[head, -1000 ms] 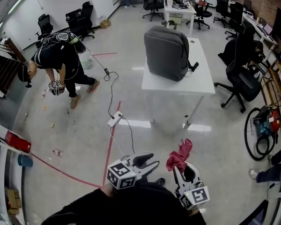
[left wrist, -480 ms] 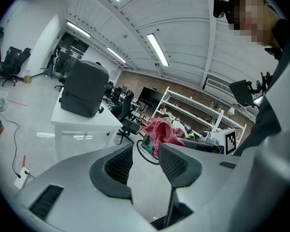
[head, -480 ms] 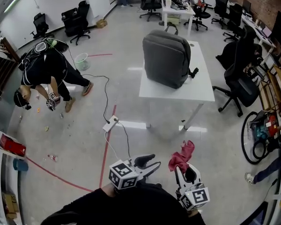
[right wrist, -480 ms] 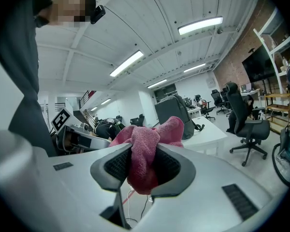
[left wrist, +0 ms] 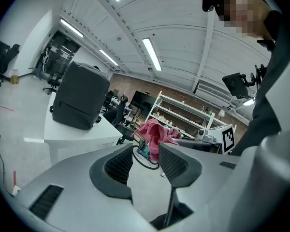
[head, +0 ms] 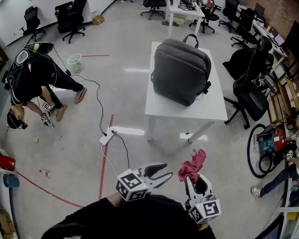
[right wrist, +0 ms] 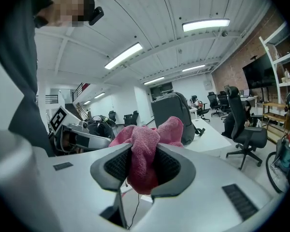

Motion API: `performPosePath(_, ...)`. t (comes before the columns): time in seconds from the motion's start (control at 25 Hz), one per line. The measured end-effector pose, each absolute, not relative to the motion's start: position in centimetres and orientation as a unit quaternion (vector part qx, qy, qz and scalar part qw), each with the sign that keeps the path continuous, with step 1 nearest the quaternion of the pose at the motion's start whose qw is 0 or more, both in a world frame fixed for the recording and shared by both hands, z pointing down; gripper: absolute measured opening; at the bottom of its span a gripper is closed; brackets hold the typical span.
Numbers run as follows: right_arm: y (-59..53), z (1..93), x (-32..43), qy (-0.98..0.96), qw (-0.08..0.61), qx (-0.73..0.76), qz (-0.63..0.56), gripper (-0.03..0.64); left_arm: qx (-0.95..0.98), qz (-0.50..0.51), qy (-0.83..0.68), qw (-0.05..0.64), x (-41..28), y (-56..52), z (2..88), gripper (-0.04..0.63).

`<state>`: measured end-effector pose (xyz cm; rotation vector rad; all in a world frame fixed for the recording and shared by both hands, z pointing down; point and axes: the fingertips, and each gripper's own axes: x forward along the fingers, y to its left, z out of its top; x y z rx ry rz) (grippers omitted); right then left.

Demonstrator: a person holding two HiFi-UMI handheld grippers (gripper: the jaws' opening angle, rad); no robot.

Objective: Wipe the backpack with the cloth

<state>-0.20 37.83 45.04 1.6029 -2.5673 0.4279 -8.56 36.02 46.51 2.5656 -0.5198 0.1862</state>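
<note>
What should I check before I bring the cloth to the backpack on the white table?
1. Cloth gripped: ok, the pink cloth is pinched in the right gripper.
2. Left gripper free: ok, jaws apart, nothing between them.
3. Backpack in place: ok, it sits on the table.
4. Backpack in reach: not ok, bare floor separates both grippers from the table.
5. Route: cannot tell, a power strip and its cable lie just left of it.
</note>
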Motion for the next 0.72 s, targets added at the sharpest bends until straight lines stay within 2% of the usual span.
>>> performPosePath(0.24,33.7,44.9,-2.9,-0.837,0.067,0.522,0.148,0.123,0.925,0.052,-0.213,0.312,-13.4,31.6,48.2,0.181)
performPosePath(0.4,31.1,45.4,-3.3,-0.838,0.073,0.519,0.151,0.123,0.916,0.051,-0.229,0.324,-14.9,28.9,49.2,0.181)
performPosePath(0.72,24.3,47.1,-1.8,-0.855,0.065,0.487,0.164,0.123,0.913,0.056,-0.256,0.313,-11.9,22.8,49.3,0.181)
